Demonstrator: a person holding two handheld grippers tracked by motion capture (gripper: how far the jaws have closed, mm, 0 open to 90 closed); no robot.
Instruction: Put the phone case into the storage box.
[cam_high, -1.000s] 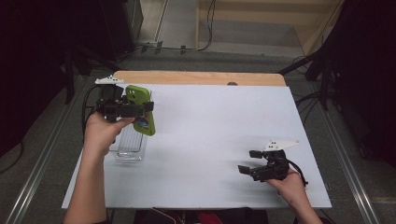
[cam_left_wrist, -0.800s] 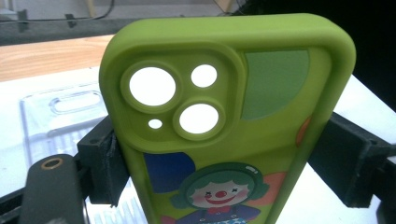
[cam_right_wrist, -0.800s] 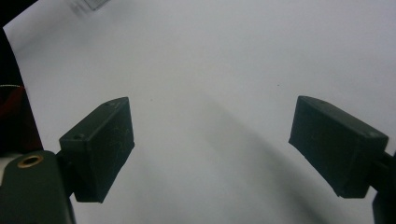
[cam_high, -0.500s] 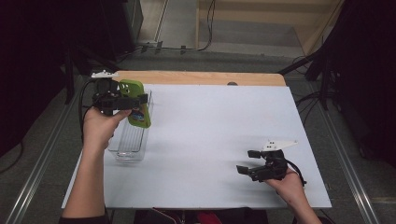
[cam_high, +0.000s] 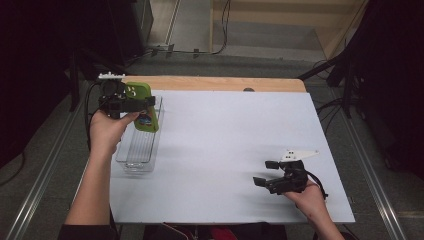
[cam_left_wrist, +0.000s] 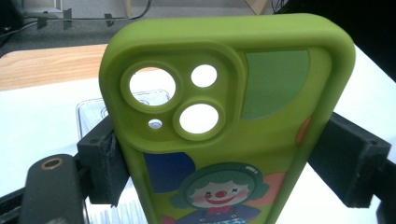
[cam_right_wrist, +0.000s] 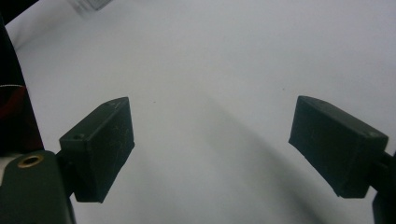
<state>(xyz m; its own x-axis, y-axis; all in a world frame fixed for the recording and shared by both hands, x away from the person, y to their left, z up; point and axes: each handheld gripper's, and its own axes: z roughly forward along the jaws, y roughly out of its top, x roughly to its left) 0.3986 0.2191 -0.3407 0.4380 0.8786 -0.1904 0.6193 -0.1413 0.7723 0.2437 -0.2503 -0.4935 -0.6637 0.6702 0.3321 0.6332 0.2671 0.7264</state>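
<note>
White-topped table (cam_high: 225, 145) (wooden far edge), grey floor (cam_high: 190, 30) beyond.

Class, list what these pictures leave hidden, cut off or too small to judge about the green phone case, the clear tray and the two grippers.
- Phone case: lower end cut off by the bottom edge of the left gripper view.
- Clear tray: whether the case touches it; the left gripper and hand cover that spot in the high view.
- Tray interior: hidden behind the case in the left gripper view.
- Right gripper: small in the high view.
</note>
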